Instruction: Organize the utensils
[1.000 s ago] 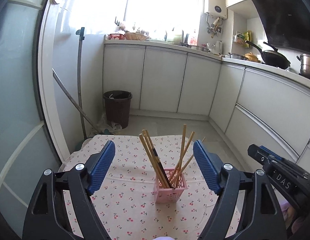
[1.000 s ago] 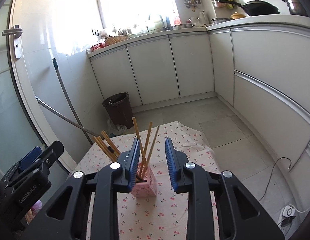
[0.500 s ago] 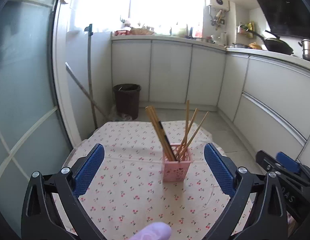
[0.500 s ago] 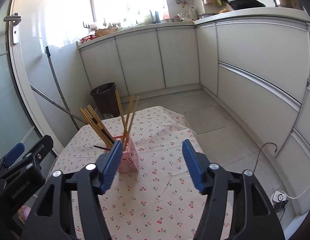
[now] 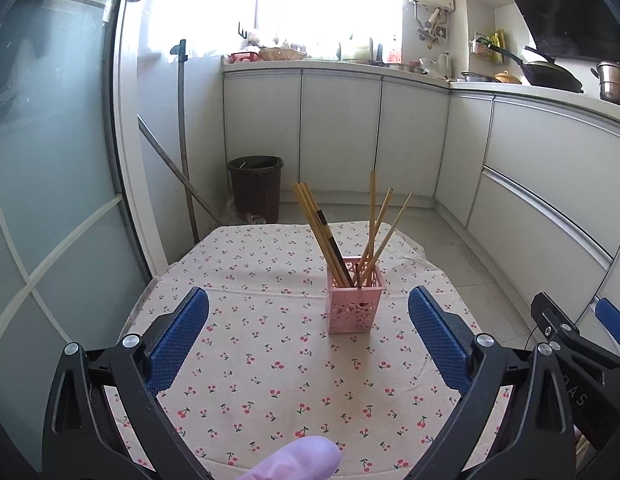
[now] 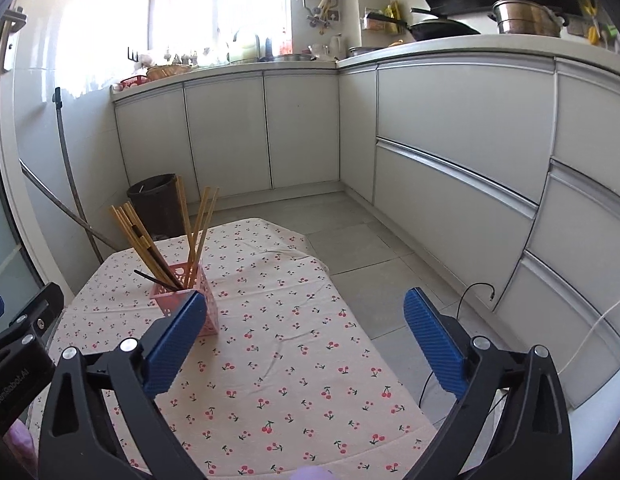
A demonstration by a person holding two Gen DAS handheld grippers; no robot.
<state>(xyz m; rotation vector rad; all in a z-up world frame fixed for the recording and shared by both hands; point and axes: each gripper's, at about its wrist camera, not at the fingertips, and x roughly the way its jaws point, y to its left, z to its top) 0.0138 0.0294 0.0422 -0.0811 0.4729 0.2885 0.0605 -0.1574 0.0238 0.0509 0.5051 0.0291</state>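
Note:
A pink perforated holder point(image 5: 356, 304) stands upright on the cherry-print tablecloth point(image 5: 269, 368) and holds several wooden chopsticks point(image 5: 318, 228) leaning left and right, plus a dark one. In the right wrist view the holder point(image 6: 197, 292) sits left of centre, partly behind the left pad. My left gripper point(image 5: 307, 340) is open and empty, pulled back in front of the holder. My right gripper point(image 6: 303, 340) is open and empty, to the right of the holder. The right gripper's body shows at the left view's right edge point(image 5: 570, 344).
White kitchen cabinets point(image 5: 342, 132) line the back and right. A dark waste bin point(image 5: 255, 186) and leaning mop handles point(image 5: 183, 140) stand on the floor beyond the table. A glass door point(image 5: 49, 200) is on the left. A cable point(image 6: 470, 300) lies on the floor at right.
My right gripper opened from nearly shut around the chopsticks and drew back to the right. My left gripper pulled back from the holder and opened wider.

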